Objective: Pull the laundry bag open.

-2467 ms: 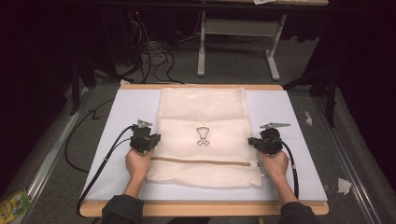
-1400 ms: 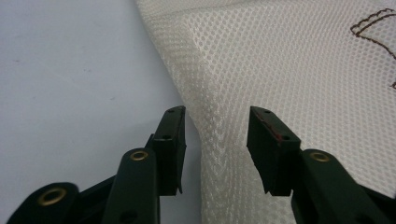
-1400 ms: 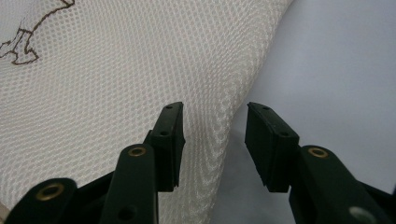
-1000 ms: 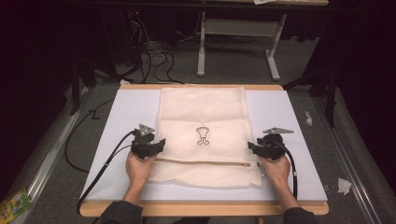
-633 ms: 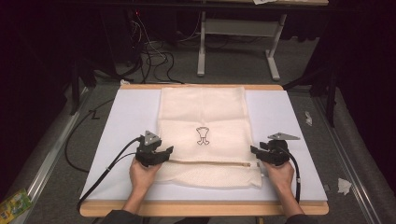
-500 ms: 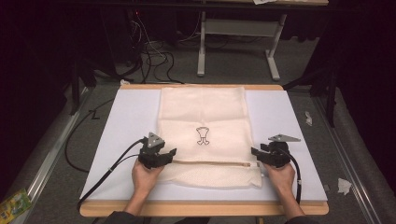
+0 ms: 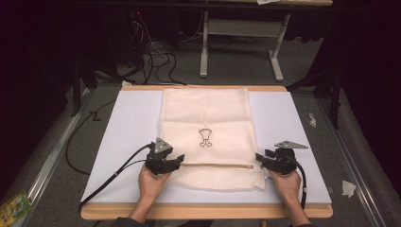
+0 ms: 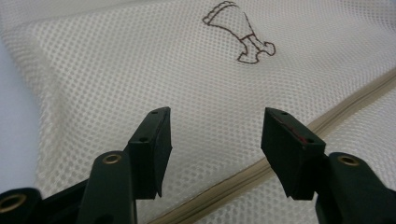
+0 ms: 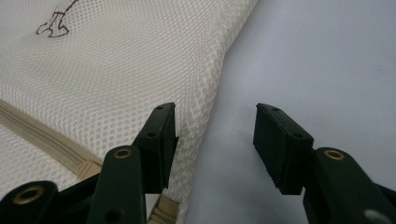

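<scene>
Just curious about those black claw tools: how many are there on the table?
2: the left gripper at the mesh bag's left edge, the right gripper at its right edge, both by the zipper.

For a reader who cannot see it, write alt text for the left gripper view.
Two open black tongs hover just above a cream mesh laundry bag, nothing between them. A beige zipper runs diagonally under the right-hand jaw, and a small dark embroidered emblem sits farther off.

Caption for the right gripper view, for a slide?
Right gripper, jaws open, straddling the mesh laundry bag's edge beside its zipper.
</scene>
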The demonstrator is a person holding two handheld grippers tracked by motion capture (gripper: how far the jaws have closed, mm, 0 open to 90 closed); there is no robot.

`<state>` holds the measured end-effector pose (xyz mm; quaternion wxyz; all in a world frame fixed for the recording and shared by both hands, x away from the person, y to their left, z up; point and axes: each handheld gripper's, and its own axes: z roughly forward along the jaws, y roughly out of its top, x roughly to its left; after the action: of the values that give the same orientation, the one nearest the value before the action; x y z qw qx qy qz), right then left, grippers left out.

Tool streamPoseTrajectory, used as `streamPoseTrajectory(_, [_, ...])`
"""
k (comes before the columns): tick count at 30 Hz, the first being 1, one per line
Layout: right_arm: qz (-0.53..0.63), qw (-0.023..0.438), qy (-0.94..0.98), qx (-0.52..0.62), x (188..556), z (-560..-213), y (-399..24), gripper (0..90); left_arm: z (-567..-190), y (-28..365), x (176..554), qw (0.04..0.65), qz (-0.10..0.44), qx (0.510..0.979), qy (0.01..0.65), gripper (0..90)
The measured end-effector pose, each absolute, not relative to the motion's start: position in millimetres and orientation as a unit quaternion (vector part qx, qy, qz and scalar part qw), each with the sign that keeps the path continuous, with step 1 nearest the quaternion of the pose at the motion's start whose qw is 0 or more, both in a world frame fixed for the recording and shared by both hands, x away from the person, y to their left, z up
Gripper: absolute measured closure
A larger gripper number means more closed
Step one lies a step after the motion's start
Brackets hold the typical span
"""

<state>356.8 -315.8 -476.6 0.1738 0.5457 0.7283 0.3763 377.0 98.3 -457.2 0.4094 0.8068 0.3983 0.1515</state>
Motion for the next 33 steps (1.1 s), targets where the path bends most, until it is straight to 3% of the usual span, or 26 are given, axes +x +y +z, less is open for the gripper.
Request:
streamPoseTrajectory(14, [0.374, 0.149, 0.737, 0.543, 362, -477, -308, 57.4, -449, 58, 381, 0.423, 0.125, 0.817, 0.371, 42.6])
streamPoseTrajectory(26, [0.333, 0.169, 0.782, 0.499, 360, -474, -295, 83.9, -440, 2, 386, 0.431, 0.104, 0.832, 0.335, 42.2])
streamPoseTrajectory(33, [0.348, 0.157, 0.778, 0.499, 361, -475, -297, 88.1, -441, -26, 387, 0.433, 0.077, 0.838, 0.322, 42.8])
